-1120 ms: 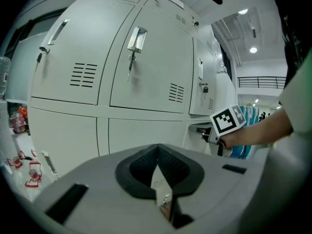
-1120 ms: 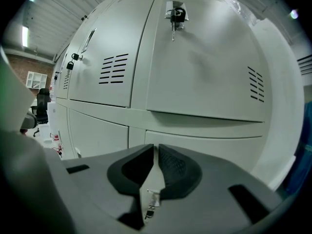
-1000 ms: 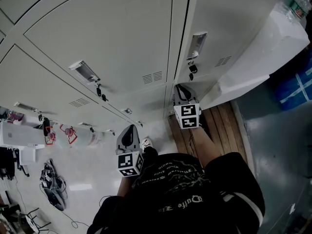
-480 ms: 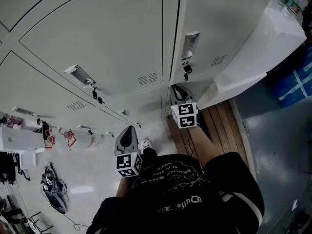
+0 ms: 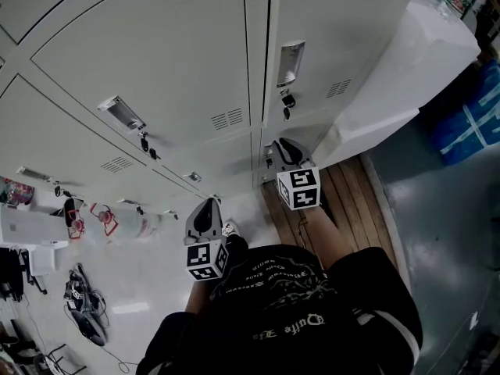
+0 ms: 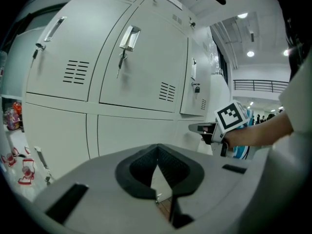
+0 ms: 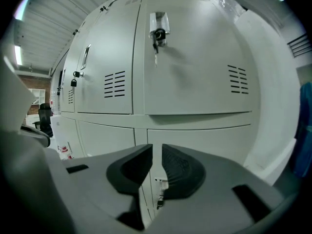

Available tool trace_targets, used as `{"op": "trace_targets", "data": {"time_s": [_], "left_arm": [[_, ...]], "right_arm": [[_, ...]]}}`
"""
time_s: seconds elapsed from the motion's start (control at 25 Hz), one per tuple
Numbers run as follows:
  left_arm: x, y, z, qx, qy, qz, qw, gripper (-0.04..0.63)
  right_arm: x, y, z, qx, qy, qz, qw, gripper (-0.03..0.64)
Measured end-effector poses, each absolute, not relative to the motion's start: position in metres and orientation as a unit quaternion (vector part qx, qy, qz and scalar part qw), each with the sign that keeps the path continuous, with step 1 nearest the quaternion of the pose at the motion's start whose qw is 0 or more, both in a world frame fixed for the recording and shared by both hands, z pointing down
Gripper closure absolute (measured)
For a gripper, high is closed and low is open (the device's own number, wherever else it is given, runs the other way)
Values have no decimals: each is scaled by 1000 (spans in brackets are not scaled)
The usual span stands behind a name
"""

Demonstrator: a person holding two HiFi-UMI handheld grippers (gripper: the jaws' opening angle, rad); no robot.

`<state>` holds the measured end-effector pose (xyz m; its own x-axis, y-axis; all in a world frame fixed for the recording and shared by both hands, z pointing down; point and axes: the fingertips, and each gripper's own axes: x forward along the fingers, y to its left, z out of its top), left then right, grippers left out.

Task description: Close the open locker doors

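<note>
While facing the bank of locker doors (image 5: 156, 61), holds the left gripper (image 6: 157, 152) low, with jaws closed tip to tip on nothing. Points the right gripper (image 7: 157, 165) at the lockers below the upper right door (image 7: 195, 57), key (image 7: 155, 45) in its lock, with jaws slightly parted after just opening, nothing between.

- Left gripper (image 6: 157, 149): jaws meet at their tips, nothing between them, low in front of the locker bank (image 6: 112, 126).
- Locker doors (image 6: 141, 67): closed, each with handle (image 6: 129, 37) and vents.
- Right gripper (image 6: 194, 127): at the bank's right end, marker cube (image 6: 230, 117) behind it.
</note>
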<state>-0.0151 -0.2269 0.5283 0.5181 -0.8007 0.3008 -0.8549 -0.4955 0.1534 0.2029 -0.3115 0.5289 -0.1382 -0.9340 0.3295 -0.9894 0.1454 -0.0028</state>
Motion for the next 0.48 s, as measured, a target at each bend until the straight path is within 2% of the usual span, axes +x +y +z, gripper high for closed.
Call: {"op": "trace_targets", "data": {"time_s": [0.48], "left_arm": [[28,-185,518,883,-443,77,137,588]], "right_arm": [[225,-219,494,664,-736,72,106,572]]}}
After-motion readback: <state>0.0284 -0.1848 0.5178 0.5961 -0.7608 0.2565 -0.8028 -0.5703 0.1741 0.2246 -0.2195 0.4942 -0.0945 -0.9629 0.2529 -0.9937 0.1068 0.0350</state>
